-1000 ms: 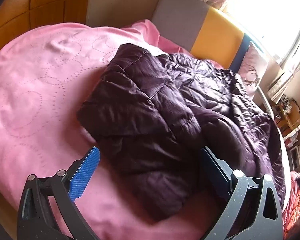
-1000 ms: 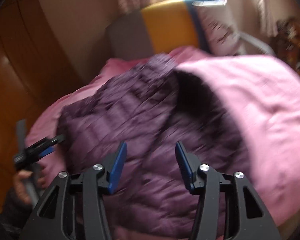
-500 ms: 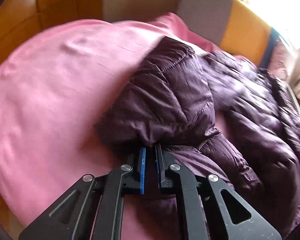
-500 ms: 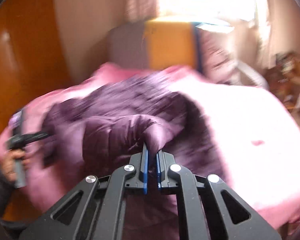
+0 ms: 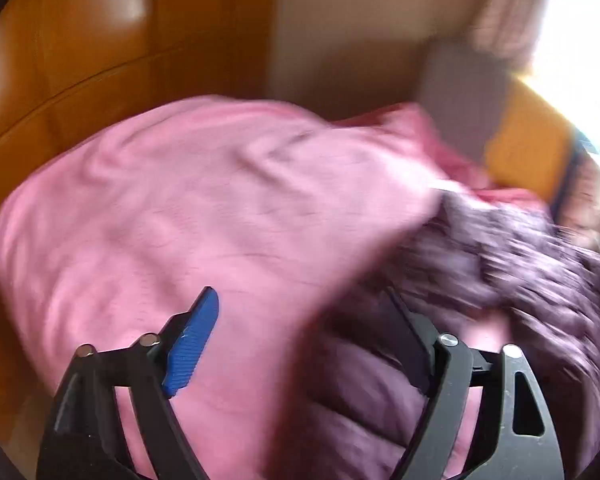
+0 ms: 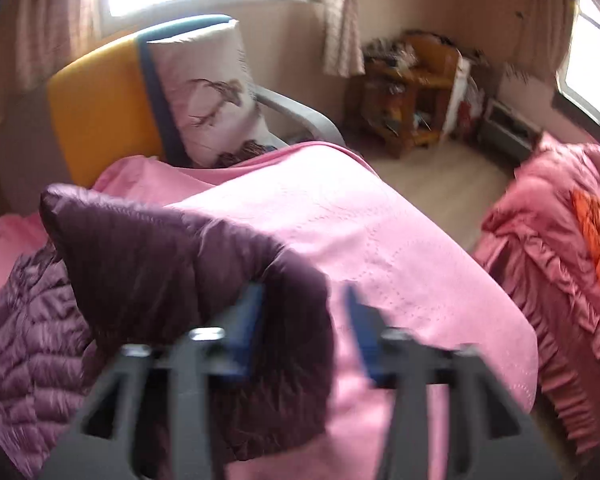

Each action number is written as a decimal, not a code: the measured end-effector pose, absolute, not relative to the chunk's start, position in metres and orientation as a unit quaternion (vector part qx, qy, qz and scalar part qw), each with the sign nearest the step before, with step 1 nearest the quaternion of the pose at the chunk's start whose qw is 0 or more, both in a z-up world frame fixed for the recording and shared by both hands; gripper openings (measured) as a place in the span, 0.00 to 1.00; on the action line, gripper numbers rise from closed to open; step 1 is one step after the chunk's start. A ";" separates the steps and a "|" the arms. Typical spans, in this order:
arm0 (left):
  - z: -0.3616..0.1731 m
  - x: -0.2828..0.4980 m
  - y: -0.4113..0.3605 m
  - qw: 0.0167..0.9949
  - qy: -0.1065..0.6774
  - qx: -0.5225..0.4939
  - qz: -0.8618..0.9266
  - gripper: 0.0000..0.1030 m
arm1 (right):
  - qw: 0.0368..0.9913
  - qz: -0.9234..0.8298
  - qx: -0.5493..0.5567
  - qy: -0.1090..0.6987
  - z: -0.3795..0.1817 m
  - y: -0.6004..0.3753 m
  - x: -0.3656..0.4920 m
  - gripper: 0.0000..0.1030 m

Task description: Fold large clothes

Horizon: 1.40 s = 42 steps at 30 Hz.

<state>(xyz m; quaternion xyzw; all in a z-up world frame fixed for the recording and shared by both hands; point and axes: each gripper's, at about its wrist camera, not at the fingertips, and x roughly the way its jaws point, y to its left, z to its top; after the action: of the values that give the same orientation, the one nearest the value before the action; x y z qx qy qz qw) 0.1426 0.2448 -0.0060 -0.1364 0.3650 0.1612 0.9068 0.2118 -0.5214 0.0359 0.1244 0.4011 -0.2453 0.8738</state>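
Both grippers have just been opening: the left gripper [image 5: 304,344] and right gripper [image 6: 304,328] are standing with jaws apart, pads clamping nothing. One flap of the purple puffer jacket [image 6: 148,264] is lying folded over on the pink bedspread [image 6: 380,232]. Further folds are judged outstanding; the garment is still sitting bulky and uneven.

Jacket [image 6: 148,256] on bedspread [image 6: 380,240], pillow [image 6: 208,96] behind.

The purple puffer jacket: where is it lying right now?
In the right wrist view the purple puffer jacket lies at lower left on the pink bedspread, below the yellow headboard cushion, one fold reaching between the right gripper's open jaws.
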 end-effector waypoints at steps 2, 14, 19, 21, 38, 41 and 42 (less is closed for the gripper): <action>-0.009 0.139 0.214 0.915 0.370 -0.143 0.080 0.80 | 0.873 -0.261 0.136 0.389 0.042 -0.539 0.208 0.74; -0.044 0.157 0.033 0.884 0.377 -0.124 -0.247 0.89 | 0.860 0.031 0.131 0.493 -0.002 -0.398 0.097 0.81; -0.051 0.170 0.016 0.857 0.409 -0.150 -0.275 0.61 | 0.821 0.076 0.119 0.553 -0.052 -0.371 0.097 0.35; -0.040 0.173 0.018 0.842 0.419 -0.163 -0.297 0.30 | 0.823 0.103 0.114 0.547 -0.040 -0.361 0.100 0.11; 0.063 0.142 0.151 0.842 0.378 -0.291 -0.252 0.56 | 0.846 0.138 0.201 0.474 0.032 -0.374 0.056 0.06; 0.022 0.126 0.155 0.842 0.409 -0.280 -0.212 0.56 | 0.838 0.108 0.189 0.501 0.000 -0.373 0.049 0.07; 0.002 0.119 0.152 0.835 0.424 -0.282 -0.209 0.56 | 0.837 0.100 0.184 0.505 -0.008 -0.372 0.051 0.08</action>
<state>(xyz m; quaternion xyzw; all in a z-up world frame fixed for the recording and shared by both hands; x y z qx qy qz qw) 0.1185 0.1525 0.0024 -0.2816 0.4243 -0.2091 0.8348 0.0506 -0.3719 -0.0079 0.1839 0.5055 0.1002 0.8370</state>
